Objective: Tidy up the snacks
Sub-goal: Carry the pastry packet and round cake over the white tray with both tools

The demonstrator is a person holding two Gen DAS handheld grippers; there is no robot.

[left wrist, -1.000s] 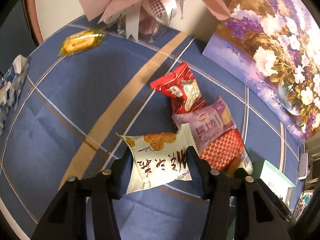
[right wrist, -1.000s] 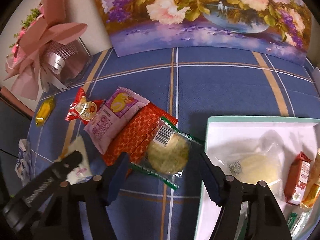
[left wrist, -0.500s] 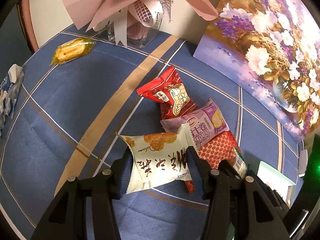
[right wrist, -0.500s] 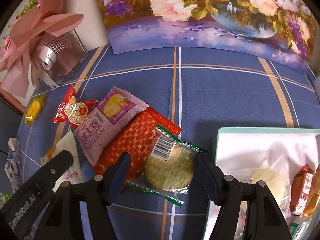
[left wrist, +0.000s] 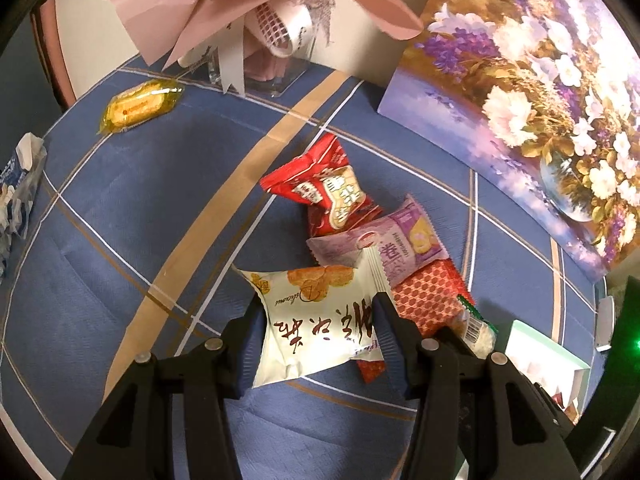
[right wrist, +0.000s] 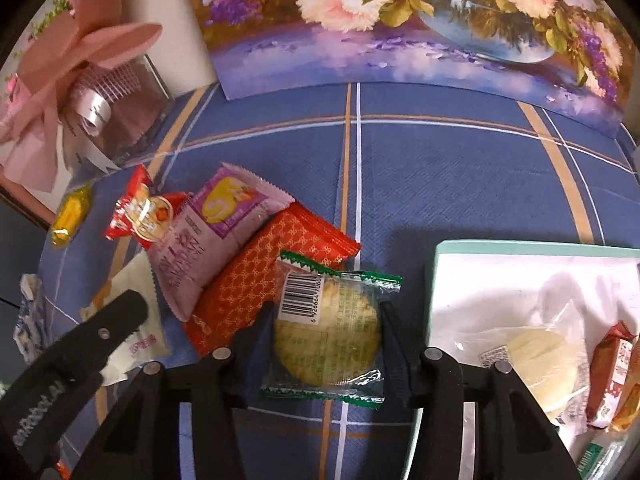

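My left gripper (left wrist: pixel 318 320) is shut on a white snack packet (left wrist: pixel 316 316) with orange cookies printed on it, held just above the blue cloth. Beyond it lie a red packet (left wrist: pixel 324 192), a purple packet (left wrist: pixel 392 244) and an orange patterned packet (left wrist: pixel 428 300). My right gripper (right wrist: pixel 326 332) has its fingers against both sides of a clear green-edged cookie packet (right wrist: pixel 326 328), which lies partly on the orange packet (right wrist: pixel 272 272). A white tray with a teal rim (right wrist: pixel 520 246) at the right holds several snacks. The left gripper shows at the lower left of the right wrist view.
A flower painting (right wrist: pixel 400 20) leans against the back wall. A pink-ribboned clear gift box (left wrist: pixel 272 40) stands at the back left. A yellow candy packet (left wrist: pixel 140 106) and a blue-white wrapper (left wrist: pixel 20 184) lie at the left of the blue checked tablecloth (left wrist: pixel 140 200).
My right gripper moved forward and closed around the green-edged cookie packet. My left gripper kept its hold on the white packet and drifted slightly left, back from the pile.
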